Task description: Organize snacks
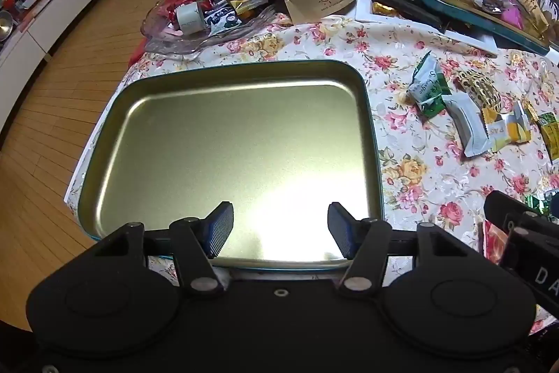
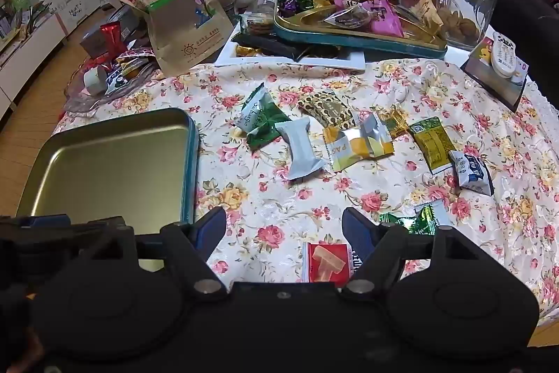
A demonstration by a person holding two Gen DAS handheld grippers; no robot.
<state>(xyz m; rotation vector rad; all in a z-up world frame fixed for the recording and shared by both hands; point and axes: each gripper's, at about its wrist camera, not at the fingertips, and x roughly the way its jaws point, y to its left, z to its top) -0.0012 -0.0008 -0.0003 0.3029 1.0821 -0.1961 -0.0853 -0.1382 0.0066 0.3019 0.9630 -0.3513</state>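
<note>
In the left wrist view, the wooden floor (image 1: 52, 114) fills the left side of the frame. The shallow rectangular metal tray with a teal rim (image 1: 375, 142) takes the centre, lying flat on the worktop covered with a white floral cloth (image 1: 412, 37); nothing lies inside it. The left gripper (image 1: 279, 229) hangs over the lower edge of the tray, its blue-padded fingers (image 1: 220, 229) spread wide with nothing between them. To the right of the tray, a green and white snack packet (image 1: 428, 86) and a plain silver-white packet (image 1: 468, 124) lie on the cloth, apart from the tray.

In the right wrist view, the same tray sits at the lower left of the frame. Right of it, across the middle, the loose snacks lie in a rough row on the cloth: the green and white packet, the silver-white packet, a leopard-patterned packet (image 2: 326, 109), a yellow and silver packet (image 2: 360, 142), an olive-green packet (image 2: 433, 142) and a blue and white packet (image 2: 471, 170). The right gripper (image 2: 284, 229) is at the bottom centre, its fingers (image 2: 209, 231) released and empty above the cloth. A red and white packet with a biscuit picture (image 2: 326, 263) lies just below the gap between them, and a shiny green candy (image 2: 415, 221) lies beside the right finger. At the upper right, a second teal tray heaped with sweets (image 2: 349, 39) rests on the clutter.
</note>
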